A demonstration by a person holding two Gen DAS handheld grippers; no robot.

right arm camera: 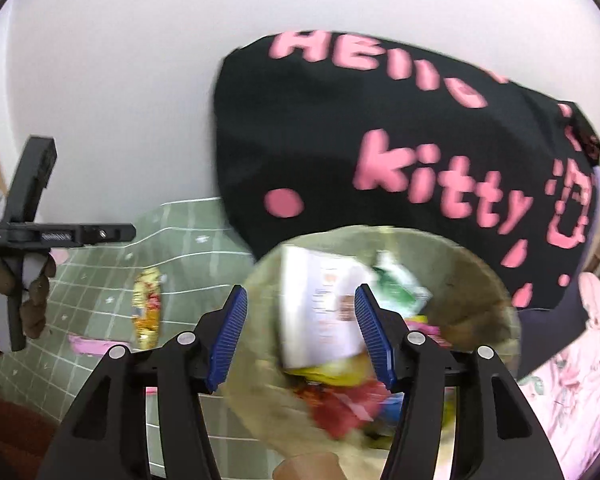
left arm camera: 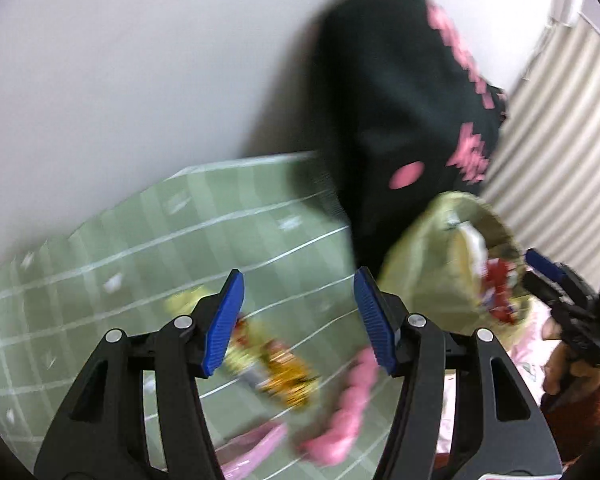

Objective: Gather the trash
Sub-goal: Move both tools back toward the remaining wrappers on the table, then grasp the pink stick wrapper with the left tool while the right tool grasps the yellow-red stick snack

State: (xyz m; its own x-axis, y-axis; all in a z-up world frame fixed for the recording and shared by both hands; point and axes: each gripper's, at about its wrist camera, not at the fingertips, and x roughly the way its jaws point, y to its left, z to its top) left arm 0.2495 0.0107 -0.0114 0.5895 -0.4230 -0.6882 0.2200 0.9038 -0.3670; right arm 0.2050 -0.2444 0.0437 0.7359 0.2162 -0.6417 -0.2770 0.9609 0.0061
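Note:
My left gripper (left arm camera: 299, 322) is open and empty above a green checked bed sheet (left arm camera: 140, 248). Below it lies a yellow-orange snack wrapper (left arm camera: 278, 368), which also shows in the right wrist view (right arm camera: 146, 308). A beige basket (left arm camera: 428, 248) at the right holds wrappers. My right gripper (right arm camera: 298, 332) is open over that basket (right arm camera: 472, 288), above a white paper packet (right arm camera: 320, 312), a green-white wrapper (right arm camera: 396, 284) and red and yellow wrappers (right arm camera: 340, 400). It touches none that I can tell. The left gripper's handle (right arm camera: 32, 232) shows at the left.
A black cushion with pink "Hello Kitty" lettering (right arm camera: 380, 140) leans on the white wall behind the basket. A pink beaded object (left arm camera: 348, 400) and a flat pink item (left arm camera: 252, 448) lie on the sheet. Pink floral bedding (right arm camera: 572, 392) is at the right. Both views are motion-blurred.

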